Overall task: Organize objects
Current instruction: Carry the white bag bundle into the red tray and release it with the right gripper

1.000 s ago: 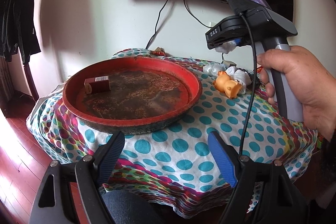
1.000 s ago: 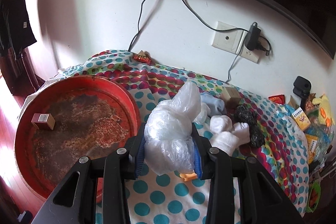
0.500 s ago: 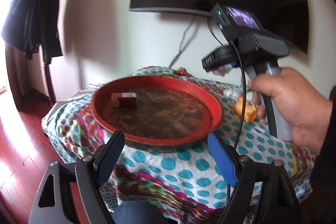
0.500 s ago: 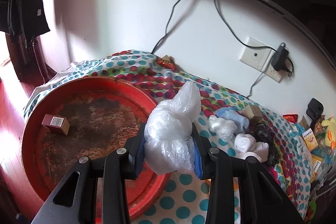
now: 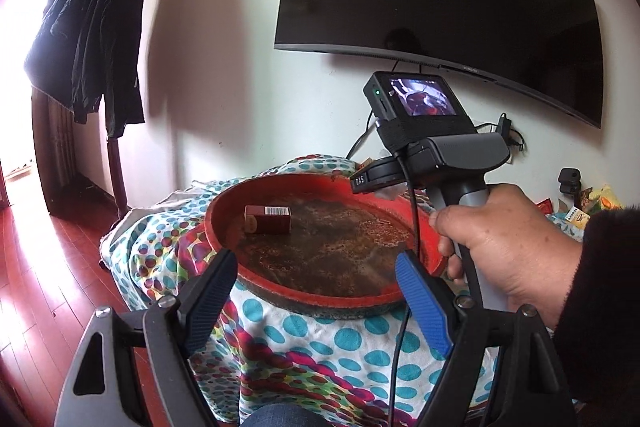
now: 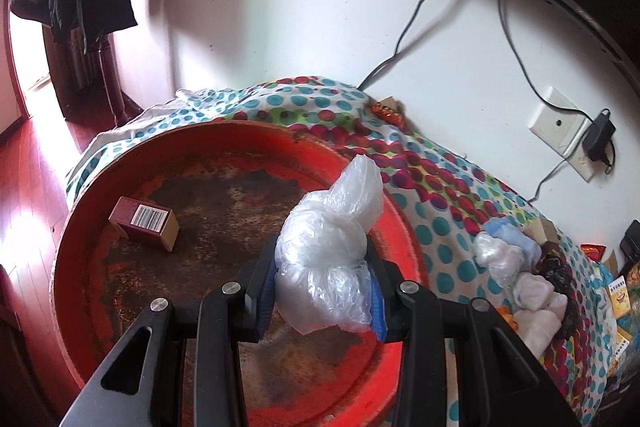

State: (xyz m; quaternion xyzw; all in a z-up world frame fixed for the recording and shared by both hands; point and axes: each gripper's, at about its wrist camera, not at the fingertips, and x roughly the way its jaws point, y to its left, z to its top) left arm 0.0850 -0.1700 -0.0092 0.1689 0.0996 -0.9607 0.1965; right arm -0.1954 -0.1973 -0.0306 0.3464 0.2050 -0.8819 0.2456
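A wide red tray (image 6: 404, 247) with a worn brown floor sits on the dotted tablecloth. A small dark red box (image 6: 145, 223) lies in its left part, also seen as the box (image 5: 268, 219) in the left wrist view. My right gripper (image 6: 324, 291) is shut on a clear crumpled plastic bag (image 6: 328, 259), held above the tray's right half. In the left wrist view a hand (image 5: 500, 239) grips the right gripper's handle over the tray (image 5: 224, 203). My left gripper (image 5: 316, 291) stands open at the tray's near rim, nothing between its fingers.
More bags and bundles, white (image 6: 536, 303), pale blue (image 6: 512, 235) and black (image 6: 558, 267), lie on the cloth right of the tray, with small packets (image 6: 620, 295) beyond. A television (image 5: 440, 3) hangs above. A coat rack (image 5: 100, 27) stands left by a red wood floor (image 5: 48, 287).
My right gripper carried the plastic bag leftward from the cloth to above the tray. The left gripper tilted up and shifted, so the tray now sits lower and nearer its fingers.
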